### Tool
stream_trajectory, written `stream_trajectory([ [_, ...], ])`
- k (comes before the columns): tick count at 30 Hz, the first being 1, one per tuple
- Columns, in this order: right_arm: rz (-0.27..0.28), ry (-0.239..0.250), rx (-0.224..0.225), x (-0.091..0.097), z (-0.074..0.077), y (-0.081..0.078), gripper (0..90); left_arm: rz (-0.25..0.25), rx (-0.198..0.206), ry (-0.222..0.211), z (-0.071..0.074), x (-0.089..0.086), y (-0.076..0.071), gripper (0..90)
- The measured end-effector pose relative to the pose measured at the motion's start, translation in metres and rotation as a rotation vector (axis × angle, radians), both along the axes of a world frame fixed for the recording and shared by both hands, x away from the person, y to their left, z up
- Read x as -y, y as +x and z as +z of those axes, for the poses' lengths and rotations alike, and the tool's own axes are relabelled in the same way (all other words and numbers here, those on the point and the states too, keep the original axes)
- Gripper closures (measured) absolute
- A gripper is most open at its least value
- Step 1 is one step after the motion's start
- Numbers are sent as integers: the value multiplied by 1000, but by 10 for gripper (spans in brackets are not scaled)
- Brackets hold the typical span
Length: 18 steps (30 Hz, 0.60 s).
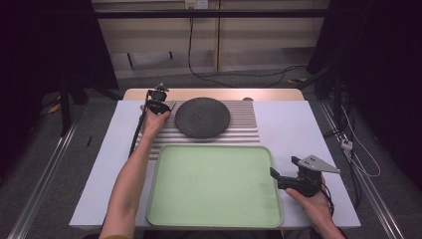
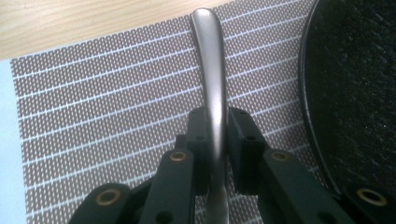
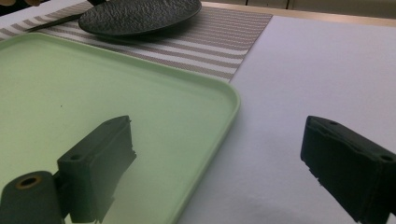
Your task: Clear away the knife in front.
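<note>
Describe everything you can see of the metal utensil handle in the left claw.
The utensil handle is smooth, grey, brushed-looking metal, slim and widening to a rounded tip. It lies along the striped woven placemat, left of the dark textured plate without touching it. The left claw is shut on its middle, pads pressing both sides. Its working end is hidden beneath the claw.

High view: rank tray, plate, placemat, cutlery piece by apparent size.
1. Tray, largest.
2. Placemat, partly covered by plate and tray, so unsure against the tray.
3. Plate.
4. Cutlery piece, smallest, a sliver by the left gripper.

Dark plate [image 1: 202, 117] on striped mat [image 1: 244, 124]; green tray [image 1: 214, 186] nearby.
</note>
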State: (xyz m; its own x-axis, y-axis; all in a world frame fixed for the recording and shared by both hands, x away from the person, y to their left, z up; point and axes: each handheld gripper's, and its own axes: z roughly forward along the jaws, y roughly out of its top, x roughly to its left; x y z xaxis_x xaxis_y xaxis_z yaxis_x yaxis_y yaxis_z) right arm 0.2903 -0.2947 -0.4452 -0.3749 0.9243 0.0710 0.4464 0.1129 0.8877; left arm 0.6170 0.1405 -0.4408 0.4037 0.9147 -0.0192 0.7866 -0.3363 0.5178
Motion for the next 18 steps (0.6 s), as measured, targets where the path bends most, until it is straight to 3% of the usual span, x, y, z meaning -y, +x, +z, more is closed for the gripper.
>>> stream_trajectory([
  [3,1,1,2,-1,0,-1,90,5,-6,-18,0,-1,0,798],
  [13,0,0,0,-1,0,-1,90,-29,-14,1,4,-7,-3,798],
  [18,-2,-1,1,-1,0,-1,90,-35,6,-12,12,-10,-6,798],
])
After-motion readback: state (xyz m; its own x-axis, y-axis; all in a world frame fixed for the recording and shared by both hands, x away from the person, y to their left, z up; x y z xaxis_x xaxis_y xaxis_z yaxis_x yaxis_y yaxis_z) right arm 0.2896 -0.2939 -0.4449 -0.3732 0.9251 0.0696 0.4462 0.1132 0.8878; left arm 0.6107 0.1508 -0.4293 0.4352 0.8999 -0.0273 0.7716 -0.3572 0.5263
